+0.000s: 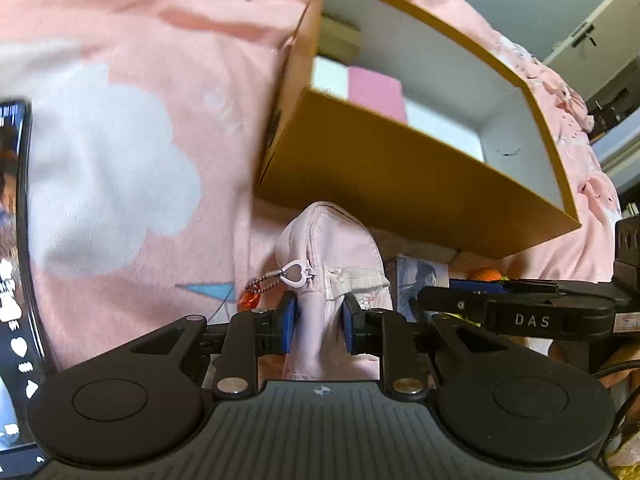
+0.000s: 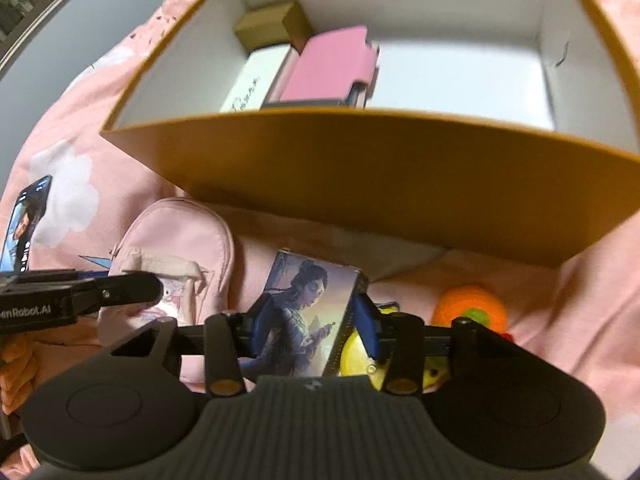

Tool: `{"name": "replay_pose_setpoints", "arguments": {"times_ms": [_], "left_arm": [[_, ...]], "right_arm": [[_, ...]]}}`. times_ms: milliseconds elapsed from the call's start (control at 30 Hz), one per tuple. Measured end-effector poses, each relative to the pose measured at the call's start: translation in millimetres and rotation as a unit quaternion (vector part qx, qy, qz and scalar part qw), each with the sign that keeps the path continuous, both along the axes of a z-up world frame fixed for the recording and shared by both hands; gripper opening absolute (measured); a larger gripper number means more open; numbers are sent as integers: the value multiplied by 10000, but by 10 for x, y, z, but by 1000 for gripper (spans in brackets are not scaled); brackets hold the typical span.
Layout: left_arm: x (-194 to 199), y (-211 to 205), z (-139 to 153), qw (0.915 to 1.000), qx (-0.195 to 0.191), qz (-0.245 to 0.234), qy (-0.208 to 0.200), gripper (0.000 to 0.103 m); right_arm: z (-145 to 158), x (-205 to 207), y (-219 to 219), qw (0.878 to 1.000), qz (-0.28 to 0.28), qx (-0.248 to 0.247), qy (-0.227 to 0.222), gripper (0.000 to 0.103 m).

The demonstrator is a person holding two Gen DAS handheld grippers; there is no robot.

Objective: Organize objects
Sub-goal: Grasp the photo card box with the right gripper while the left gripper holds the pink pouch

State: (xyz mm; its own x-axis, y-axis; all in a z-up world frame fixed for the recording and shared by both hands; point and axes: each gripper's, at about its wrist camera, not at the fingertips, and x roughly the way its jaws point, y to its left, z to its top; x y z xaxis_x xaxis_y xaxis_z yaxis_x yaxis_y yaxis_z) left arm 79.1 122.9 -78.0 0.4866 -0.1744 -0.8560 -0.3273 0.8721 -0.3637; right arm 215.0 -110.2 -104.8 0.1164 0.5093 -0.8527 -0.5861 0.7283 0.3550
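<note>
My left hand-held gripper [image 1: 318, 322] is clamped on a pale pink zip pouch [image 1: 328, 264]. Its blue pads [image 1: 289, 322] press both sides of the soft fabric, which bulges above them. The pouch has a white heart-shaped zip pull [image 1: 295, 276] on a bead chain with an orange charm [image 1: 251, 299]. It sits on the pink bedspread [image 1: 120, 60] just in front of the cardboard box [image 1: 400, 168].

My right hand-held gripper [image 2: 310, 326] has a picture card box [image 2: 304, 312] standing between its jaws. The left pad meets the box's edge; the right pad [image 2: 370, 330] stands just beside the other edge, and I cannot tell whether it touches, so the grip is not confirmed. The printed face shows a seated figure in blue.

The cardboard box is open, brown outside and white inside. It holds a pink case [image 2: 332, 66], a white box [image 2: 260, 80] and a small brown box [image 2: 272, 24], grouped at its left end.

A yellow object [image 2: 356, 356] behind the right pad is mostly hidden. An orange fuzzy ball [image 2: 472, 308] lies to the right. A phone [image 1: 14, 240] is cut off at the frame edge. Both views are blurred.

Both hand-held grippers point steeply downward, side by side, each visible in the other's view.
</note>
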Motion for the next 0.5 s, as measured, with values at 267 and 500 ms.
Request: {"name": "replay_pose_setpoints", "arguments": {"times_ms": [267,500], "left_arm": [[36,-25,-115,9999,136,-4,90,27],[1,-9,-133,9999,130,-10,97,27]], "right_arm": [[-216,154,105,9990,119,-24,433,67],[-220,40,206,9993,295,-76,215,64]]}}
